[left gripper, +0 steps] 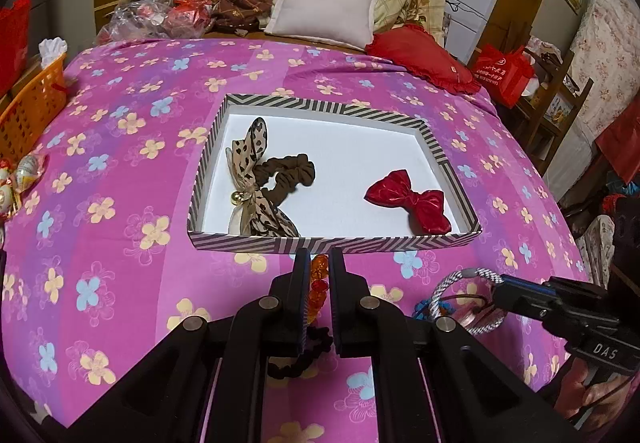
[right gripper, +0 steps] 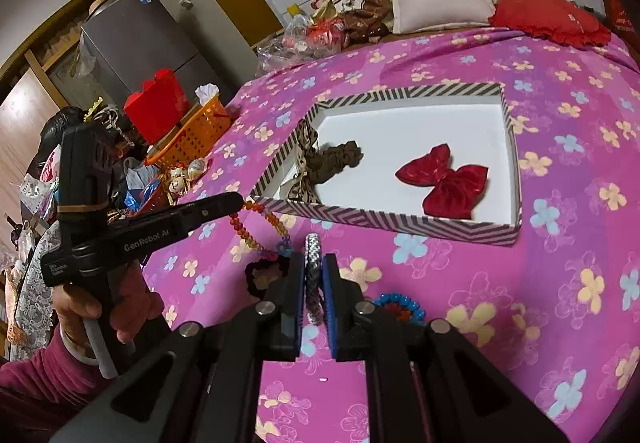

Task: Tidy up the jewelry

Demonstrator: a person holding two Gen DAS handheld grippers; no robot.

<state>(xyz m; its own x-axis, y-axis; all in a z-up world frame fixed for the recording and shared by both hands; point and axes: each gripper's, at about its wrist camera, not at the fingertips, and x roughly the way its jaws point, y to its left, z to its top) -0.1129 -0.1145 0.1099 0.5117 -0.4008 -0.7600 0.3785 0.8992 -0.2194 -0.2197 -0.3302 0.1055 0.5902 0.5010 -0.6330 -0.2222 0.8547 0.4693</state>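
A: On the bed's pink flowered cover [left gripper: 120,171], item one: the striped tray [left gripper: 334,243]. We count a leopard bow scrunchie [left gripper: 256,179] and a red bow [left gripper: 408,199] inside.

B: Item two: our left tongs [left gripper: 319,275], pressed shut on the amber bead strand [left gripper: 318,283], just short of the tray's near wall.

A: Item three: our right tongs [right gripper: 313,283], clamped on a grey braided ring [right gripper: 313,275]. A blue bead bracelet [right gripper: 400,307] lies just beside them; a black scrunchie [right gripper: 264,275] lies left.

- Soft, even indoor light; faint shadows inside the striped box [left gripper: 334,243].
- Fisheye bends edges, corners black from 12 through 6 o'clock.
- Centre sharp.
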